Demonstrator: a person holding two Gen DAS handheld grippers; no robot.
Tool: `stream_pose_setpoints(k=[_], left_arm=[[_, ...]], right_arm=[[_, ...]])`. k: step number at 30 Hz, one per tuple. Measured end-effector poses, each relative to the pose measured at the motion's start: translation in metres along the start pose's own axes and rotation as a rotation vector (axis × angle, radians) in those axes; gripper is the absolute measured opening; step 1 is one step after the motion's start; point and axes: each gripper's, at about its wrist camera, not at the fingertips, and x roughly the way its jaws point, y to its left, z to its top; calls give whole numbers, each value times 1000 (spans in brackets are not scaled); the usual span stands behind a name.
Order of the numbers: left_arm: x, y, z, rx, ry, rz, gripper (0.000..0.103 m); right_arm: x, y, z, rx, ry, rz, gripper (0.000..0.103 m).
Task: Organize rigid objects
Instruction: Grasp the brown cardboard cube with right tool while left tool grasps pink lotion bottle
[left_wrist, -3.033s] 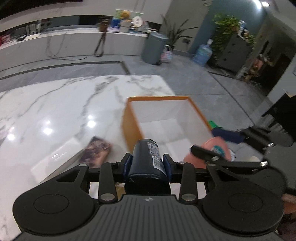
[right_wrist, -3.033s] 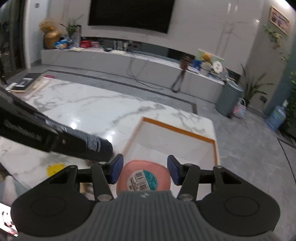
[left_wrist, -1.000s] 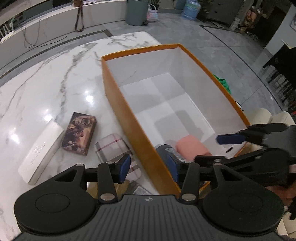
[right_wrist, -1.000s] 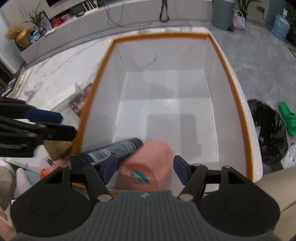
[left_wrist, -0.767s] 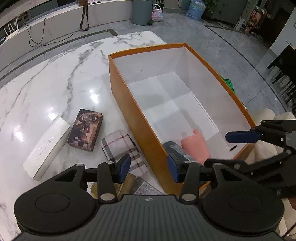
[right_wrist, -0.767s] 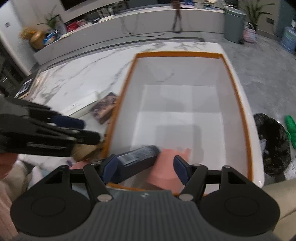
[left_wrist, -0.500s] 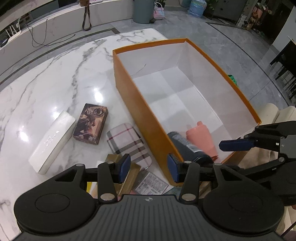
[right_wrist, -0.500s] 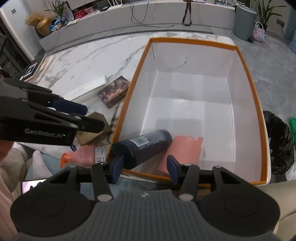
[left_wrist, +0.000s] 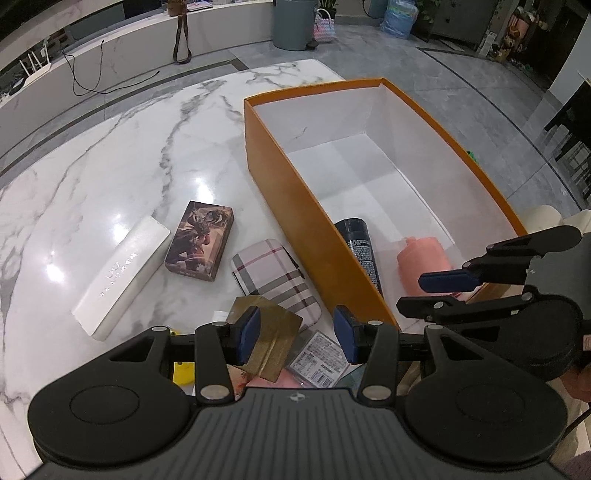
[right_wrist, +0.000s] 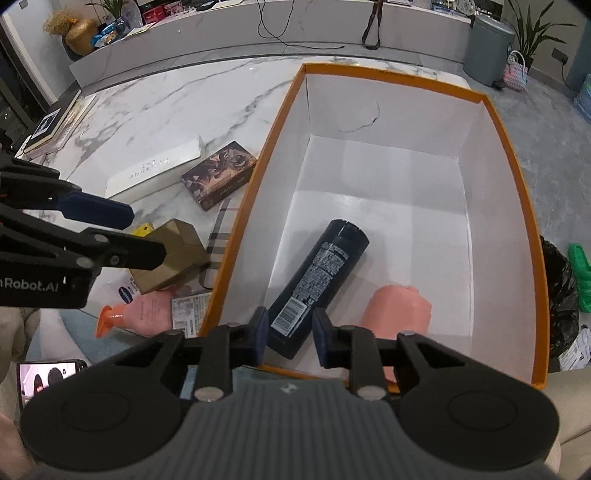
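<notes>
On the marble table, starting at the left, a long white box lies flat, with small silvery lettering I can't read. Just right of it sits a dark illustrated box; its spine lettering in the right wrist view is too small to make out. Next comes a plaid case, right against the outer wall of the orange box. Nearer, a gold carton and a barcoded packet lie under the left gripper, whose blue pads stand spread with nothing between them. A peach pump bottle with a small blue oval logo lies on the near edge.

Three seconds ago each gripper carried something: the left pinched the dark bottle, the right the pink bottle. Both now lie on their sides on the white floor of the orange box, at its near end, dark one left, pink one right, and both tools have pulled back over the near rim. So two pieces are stowed, and I'd judge the loose items left of the box are next.

The dark bottle shows a barcode and dense white print, unreadable. The right gripper is parted and empty, above the dark bottle's base. The left tool's side reads "nRobot.AI".
</notes>
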Motion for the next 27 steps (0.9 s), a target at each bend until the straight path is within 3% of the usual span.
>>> stream_pose_setpoints(k=[6, 8, 12, 22, 27], left_arm=[[-14, 9, -4, -17, -78, -19, 54], [-19, 12, -6, -18, -99, -24, 54], [-25, 22, -14, -38, -129, -22, 54], [-26, 56, -55, -56, -122, -31, 54], [-24, 64, -66, -21, -140, -19, 54]], right_arm=[[-16, 13, 5, -34, -65, -2, 29], [-22, 22, 6, -64, -101, 17, 37], [-27, 43, 9, -127, -137, 37, 38], [-5, 91, 1, -221, -127, 52, 38], [6, 104, 0, -297, -110, 26, 46]])
